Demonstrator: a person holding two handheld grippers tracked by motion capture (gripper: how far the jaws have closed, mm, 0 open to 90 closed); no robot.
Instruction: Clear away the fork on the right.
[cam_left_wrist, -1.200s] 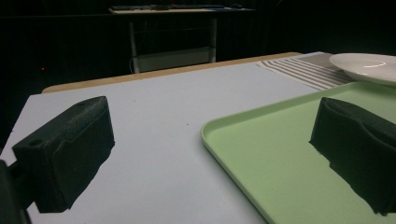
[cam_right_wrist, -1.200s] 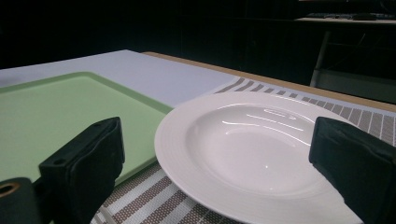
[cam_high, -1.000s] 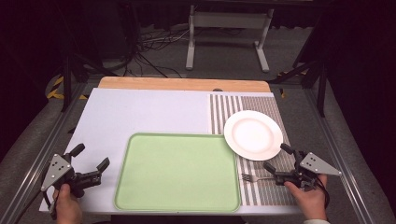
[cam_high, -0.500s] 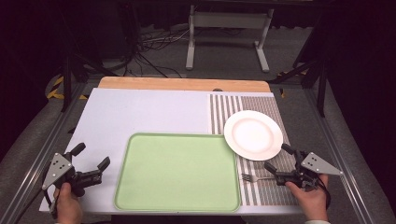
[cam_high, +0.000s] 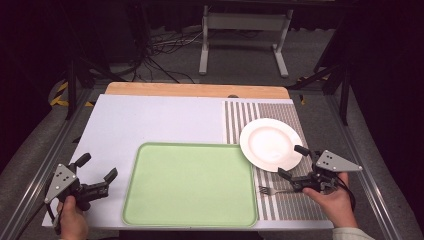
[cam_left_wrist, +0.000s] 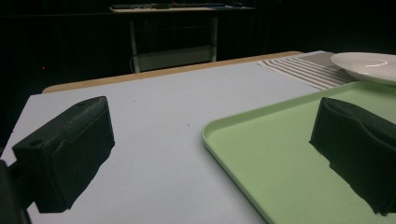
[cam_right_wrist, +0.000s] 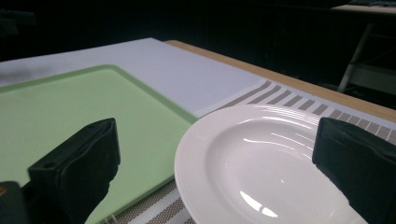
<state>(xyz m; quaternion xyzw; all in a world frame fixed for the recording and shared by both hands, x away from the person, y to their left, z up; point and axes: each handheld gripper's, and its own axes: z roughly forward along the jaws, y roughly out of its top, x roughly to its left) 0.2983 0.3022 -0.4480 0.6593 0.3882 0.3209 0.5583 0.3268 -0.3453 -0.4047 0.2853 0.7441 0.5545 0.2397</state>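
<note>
A white plate (cam_high: 270, 144) rests on the striped placemat (cam_high: 260, 112), its left edge next to the green tray (cam_high: 190, 146). A fork (cam_high: 272, 190) lies on the mat in front of the plate. My right gripper (cam_high: 291, 161) stands open at the plate's near right rim, with one jaw on either side of the plate (cam_right_wrist: 261, 158) and the tray (cam_right_wrist: 70, 107) at left. My left gripper (cam_high: 97, 167) is open on the white table left of the tray. Its jaws frame the tray corner (cam_left_wrist: 224, 126), and the plate (cam_left_wrist: 369, 63) lies far right.
A wooden board (cam_high: 197, 90) runs along the table's far edge. The white table surface (cam_high: 150, 120) stretches behind the tray. Beyond the table are a metal stand (cam_high: 245, 30) and cables on the floor.
My right gripper has moved a little forward, closer to the plate's rim. The left gripper has stayed where it was.
</note>
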